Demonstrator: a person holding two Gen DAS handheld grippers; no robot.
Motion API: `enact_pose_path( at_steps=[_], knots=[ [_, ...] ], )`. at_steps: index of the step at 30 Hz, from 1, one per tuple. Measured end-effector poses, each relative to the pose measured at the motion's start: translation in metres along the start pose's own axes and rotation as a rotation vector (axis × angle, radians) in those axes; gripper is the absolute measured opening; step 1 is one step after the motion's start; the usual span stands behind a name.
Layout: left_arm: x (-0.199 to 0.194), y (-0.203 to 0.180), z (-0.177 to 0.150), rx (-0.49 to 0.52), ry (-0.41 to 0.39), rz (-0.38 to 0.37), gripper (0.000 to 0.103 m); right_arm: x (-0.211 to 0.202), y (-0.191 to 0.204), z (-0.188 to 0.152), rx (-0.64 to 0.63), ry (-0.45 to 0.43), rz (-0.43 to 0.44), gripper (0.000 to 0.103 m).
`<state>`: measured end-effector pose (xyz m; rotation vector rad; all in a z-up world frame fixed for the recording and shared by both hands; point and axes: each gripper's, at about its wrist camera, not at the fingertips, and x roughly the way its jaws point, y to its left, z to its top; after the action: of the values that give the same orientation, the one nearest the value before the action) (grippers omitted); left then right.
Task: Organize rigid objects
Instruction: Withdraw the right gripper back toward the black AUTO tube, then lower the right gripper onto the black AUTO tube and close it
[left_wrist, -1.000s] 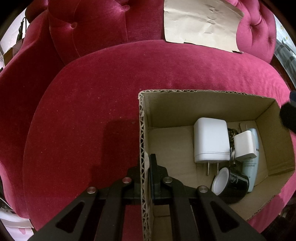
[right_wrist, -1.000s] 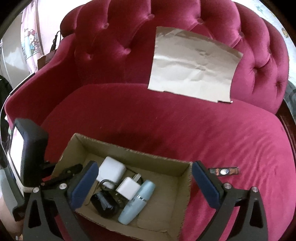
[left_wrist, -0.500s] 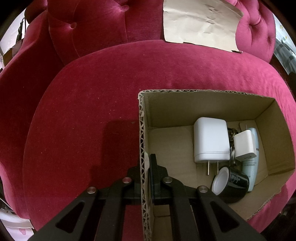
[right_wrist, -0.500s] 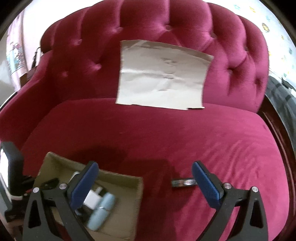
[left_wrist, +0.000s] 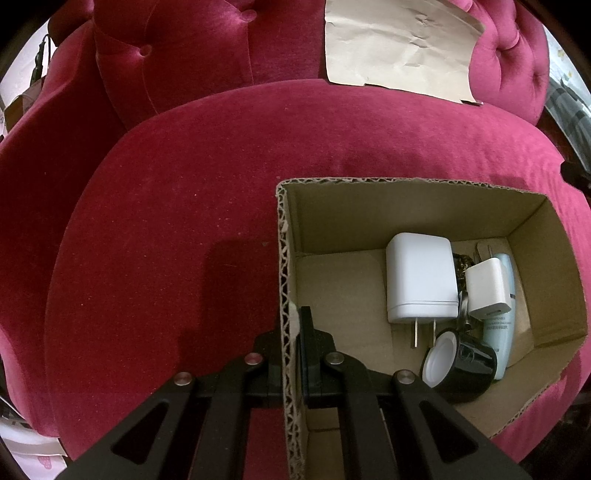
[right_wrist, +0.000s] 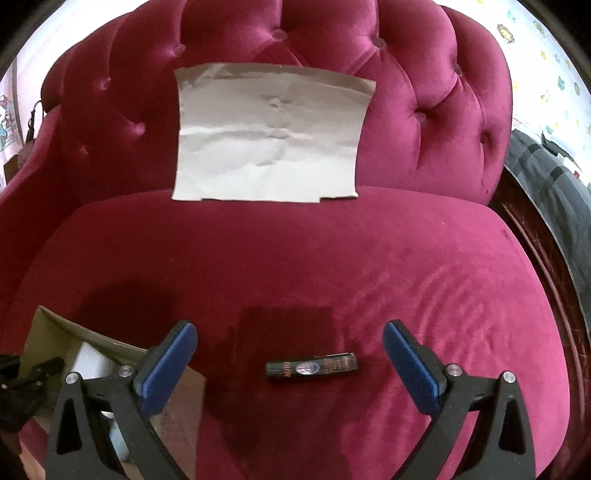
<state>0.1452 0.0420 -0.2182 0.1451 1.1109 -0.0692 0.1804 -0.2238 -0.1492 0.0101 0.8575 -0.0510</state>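
left tool (left_wrist: 291, 332): clamps box wall (left_wrist: 286, 280) | right tool (right_wrist: 290, 354): spread over tube (right_wrist: 312, 366)

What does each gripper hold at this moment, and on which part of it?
The left gripper is shut on the cardboard box, pinching its left side wall at the top edge. The right gripper is open and holds nothing; the small dark tube lies on the sofa seat between its fingers.

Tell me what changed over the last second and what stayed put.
The right tool, jaws open, swung away from the cardboard box toward the small dark tube on the red sofa seat; the tube now lies between its fingers, untouched. Nothing was picked up or released. The left tool stayed clamped on the box wall, and the chargers, jar and bottle inside did not move.
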Motion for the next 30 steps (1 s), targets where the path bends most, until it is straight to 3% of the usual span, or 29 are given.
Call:
enact_pose_path(
  at_steps=[21,30],
  knots=[
    [0.000,0.001,0.000,-0.002,0.002,-0.008,0.004,0.073,-0.028,-0.034,-0.022,0.184,0.021,0.103],
    [0.000,0.001,0.000,-0.003,0.002,-0.009,0.004,0.082,-0.026,-0.037,-0.039,0.189,0.010,0.103]
  ],
)
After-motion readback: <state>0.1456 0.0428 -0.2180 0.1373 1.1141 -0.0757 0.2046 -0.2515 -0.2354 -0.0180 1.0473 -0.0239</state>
